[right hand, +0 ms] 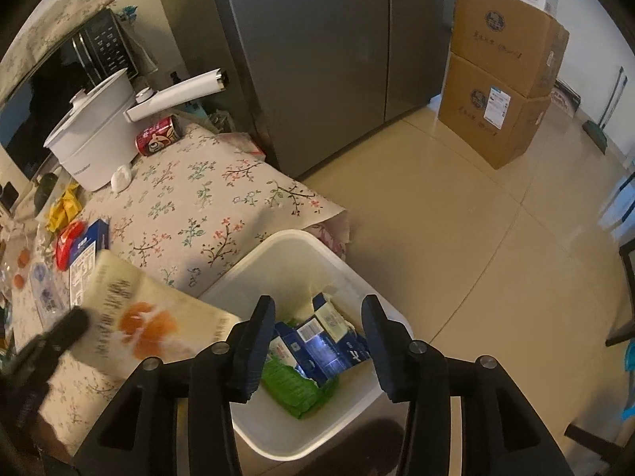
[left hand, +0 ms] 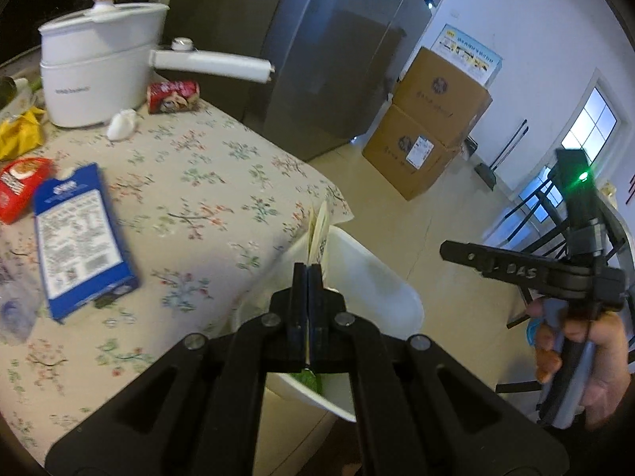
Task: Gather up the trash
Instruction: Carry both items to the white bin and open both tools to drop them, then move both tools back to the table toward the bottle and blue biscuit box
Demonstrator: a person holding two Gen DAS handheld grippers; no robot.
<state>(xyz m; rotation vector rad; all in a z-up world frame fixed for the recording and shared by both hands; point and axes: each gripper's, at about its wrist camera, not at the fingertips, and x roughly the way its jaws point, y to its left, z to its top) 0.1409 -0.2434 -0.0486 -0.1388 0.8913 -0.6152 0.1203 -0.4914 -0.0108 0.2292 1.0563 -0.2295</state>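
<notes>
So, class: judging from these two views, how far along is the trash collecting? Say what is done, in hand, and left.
Done: blue cartons and a green wrapper lie in the white bin. In hand: the left tool is shut on a cream packet near the bin; the right tool is open and empty above it. Left on the table: blue box, red packet, yellow wrapper, can.

Right gripper (right hand: 317,341) hangs over the white plastic bin (right hand: 349,273), jaws apart, nothing between the pads. Bin holds blue-and-white cartons (right hand: 321,345) and a green crinkled wrapper (right hand: 297,388). Bin sits just off the near corner of the floral-cloth tabletop (right hand: 206,214). At left, blurred, the left gripper (right hand: 59,337) carries a cream flat packet with orange print (right hand: 135,313) over the tabletop's near edge. White electric pot (right hand: 95,146) and red can (right hand: 158,141) at the far edge.
</notes>
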